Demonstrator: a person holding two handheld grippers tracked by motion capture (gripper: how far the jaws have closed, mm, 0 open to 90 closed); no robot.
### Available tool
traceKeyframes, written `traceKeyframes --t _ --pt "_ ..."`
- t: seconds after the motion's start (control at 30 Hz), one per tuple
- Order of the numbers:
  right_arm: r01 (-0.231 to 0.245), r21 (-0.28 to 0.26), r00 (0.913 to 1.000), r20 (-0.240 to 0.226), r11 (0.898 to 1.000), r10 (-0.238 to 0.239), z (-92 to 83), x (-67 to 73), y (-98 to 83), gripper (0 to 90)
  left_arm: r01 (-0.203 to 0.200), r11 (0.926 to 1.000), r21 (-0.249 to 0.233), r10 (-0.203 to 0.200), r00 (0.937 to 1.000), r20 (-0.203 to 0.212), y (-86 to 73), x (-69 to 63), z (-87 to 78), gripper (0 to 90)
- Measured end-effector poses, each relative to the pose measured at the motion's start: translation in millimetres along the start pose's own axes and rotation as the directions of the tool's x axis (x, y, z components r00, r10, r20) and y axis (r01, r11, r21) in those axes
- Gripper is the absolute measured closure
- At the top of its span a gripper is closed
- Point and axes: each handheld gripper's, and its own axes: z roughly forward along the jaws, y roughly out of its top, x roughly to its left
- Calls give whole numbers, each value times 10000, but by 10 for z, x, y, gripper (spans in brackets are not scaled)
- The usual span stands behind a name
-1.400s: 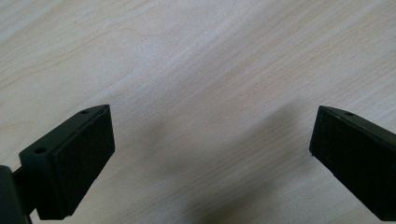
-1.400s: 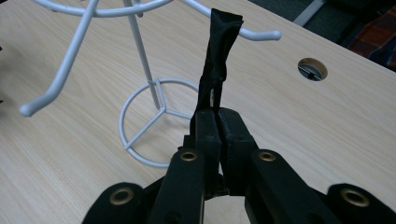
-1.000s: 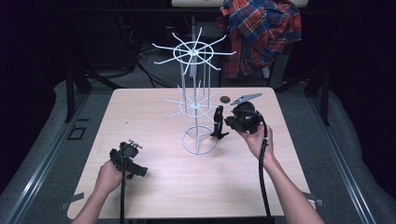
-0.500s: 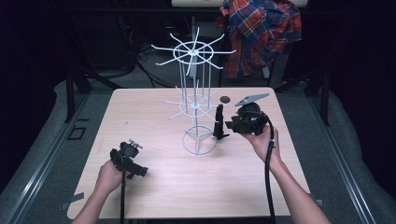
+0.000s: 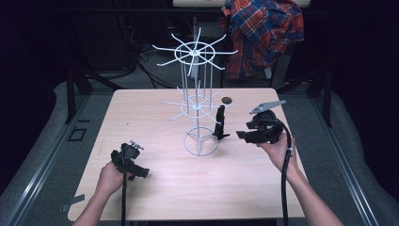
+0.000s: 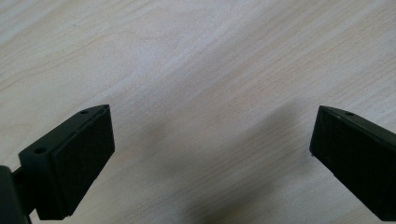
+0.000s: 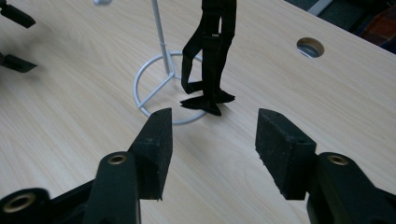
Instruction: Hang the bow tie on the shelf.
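While the black strap (image 5: 219, 123) is hanging from the white wire rack (image 5: 197, 106) at mid-table, the right gripper (image 5: 240, 136) is hovering just right of it, jaws opening, nothing between. Near left, the left gripper (image 5: 145, 173) is resting; its view shows jaws spread over bare table (image 6: 210, 70). Ahead of the right gripper's pads, the strap's end is touching the rack's base ring.

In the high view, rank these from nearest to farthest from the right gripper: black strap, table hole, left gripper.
Measured from the right gripper:
1. Black strap, hanging just beside it on the white rack.
2. Table hole, behind the strap.
3. Left gripper, across the table.
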Motion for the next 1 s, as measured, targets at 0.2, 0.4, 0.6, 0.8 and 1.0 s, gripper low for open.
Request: traceKeyframes --t 0.2,0.4,0.6,0.8,1.0 --pt "8 237 9999 -108 9997 -5 -62 -64 -264 338 -17 10000 -51 17 10000 -37 3 -14 -7 0" --pt "-8 552 9999 -112 9985 14 -48 -114 -544 228 54 10000 -52 -54 10000 -31 -2 -11 -7 0" --pt "-178 909 9998 0 9957 179 12 -172 -774 147 1 10000 -25 -1 10000 -87 0 -22 3 0" --pt "-423 1316 9989 -137 9904 445 115 -226 -948 114 -17 10000 55 17 10000 1 8 -1 30 0" --pt "-439 1986 9989 -84 9791 465 279 -271 -1066 58 -34 10000 -1 34 10000 11 20 0 42 0"
